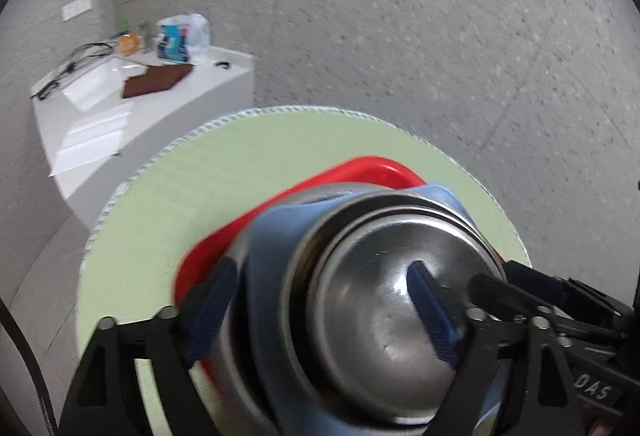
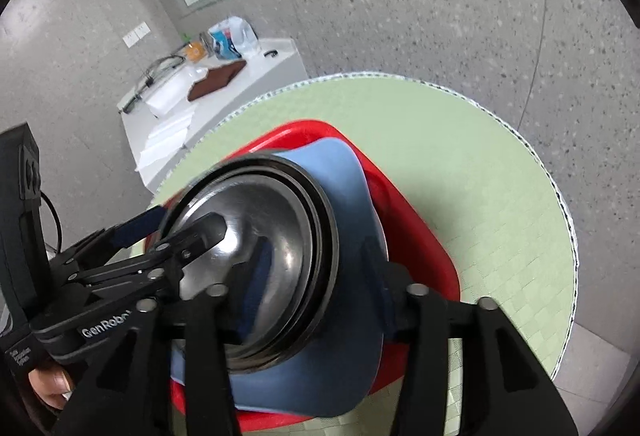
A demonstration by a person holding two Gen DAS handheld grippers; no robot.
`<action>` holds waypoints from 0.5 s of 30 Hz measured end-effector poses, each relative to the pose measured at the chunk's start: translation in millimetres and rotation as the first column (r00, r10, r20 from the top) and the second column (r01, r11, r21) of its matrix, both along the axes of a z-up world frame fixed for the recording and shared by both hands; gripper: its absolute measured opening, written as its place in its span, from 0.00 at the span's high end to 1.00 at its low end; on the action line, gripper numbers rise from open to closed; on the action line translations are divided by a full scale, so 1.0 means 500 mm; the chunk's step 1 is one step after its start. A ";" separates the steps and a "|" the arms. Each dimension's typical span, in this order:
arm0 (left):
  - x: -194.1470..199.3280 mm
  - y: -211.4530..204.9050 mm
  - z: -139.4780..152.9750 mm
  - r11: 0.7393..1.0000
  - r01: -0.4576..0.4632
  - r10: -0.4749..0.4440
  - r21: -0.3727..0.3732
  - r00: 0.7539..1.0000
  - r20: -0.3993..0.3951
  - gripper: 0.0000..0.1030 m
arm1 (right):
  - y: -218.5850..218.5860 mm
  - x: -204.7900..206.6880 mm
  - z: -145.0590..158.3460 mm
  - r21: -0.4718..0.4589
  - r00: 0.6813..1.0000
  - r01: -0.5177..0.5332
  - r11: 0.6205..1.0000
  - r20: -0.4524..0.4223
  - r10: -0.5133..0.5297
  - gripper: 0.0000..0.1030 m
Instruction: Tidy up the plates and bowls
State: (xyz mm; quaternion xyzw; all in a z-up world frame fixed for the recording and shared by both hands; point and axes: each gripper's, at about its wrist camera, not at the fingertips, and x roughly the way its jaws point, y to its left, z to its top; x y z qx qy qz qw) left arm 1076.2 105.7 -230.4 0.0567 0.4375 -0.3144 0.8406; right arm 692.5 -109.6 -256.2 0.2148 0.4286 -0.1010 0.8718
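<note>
On a round green table a red plate carries a blue dish, with nested steel bowls on top. My left gripper straddles the stack's left side, one pad inside the top bowl and the other outside the blue dish, and neither pad presses. My right gripper straddles the opposite side the same way, its jaws apart from the walls. Both are open.
A white counter stands beyond the table with a brown flat item, cables and plastic bags on it. Speckled grey floor surrounds the table. A person's thumb shows at the lower left.
</note>
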 end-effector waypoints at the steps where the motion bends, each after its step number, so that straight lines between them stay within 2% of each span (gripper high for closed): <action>1: -0.010 0.005 0.010 1.000 -0.007 0.008 -0.004 1.000 0.024 0.16 | 0.002 -0.005 0.007 0.000 1.000 0.002 1.000 0.011 -0.002 0.37; 3: -0.036 0.018 0.029 1.000 -0.024 0.024 0.008 0.998 0.066 0.10 | 0.008 -0.016 0.026 -0.037 0.999 0.020 0.999 0.031 -0.018 0.24; 5: -0.070 0.042 0.054 0.998 -0.063 0.060 0.016 0.989 0.134 0.02 | 0.016 -0.034 0.049 -0.051 0.998 0.019 0.998 0.064 -0.016 0.24; 8: -0.137 0.082 0.085 0.994 -0.108 0.101 0.028 0.976 0.195 0.01 | 0.033 -0.057 0.074 -0.068 0.997 0.016 0.998 0.076 -0.011 0.23; 10: -0.180 0.098 0.107 0.989 -0.143 0.133 0.029 0.964 0.229 0.01 | 0.054 -0.078 0.096 -0.094 0.995 -0.008 0.996 0.097 0.017 0.16; 15: -0.289 0.149 0.146 0.980 -0.199 0.184 0.026 0.944 0.274 0.01 | 0.095 -0.127 0.127 -0.129 0.992 -0.018 0.992 0.120 0.033 0.09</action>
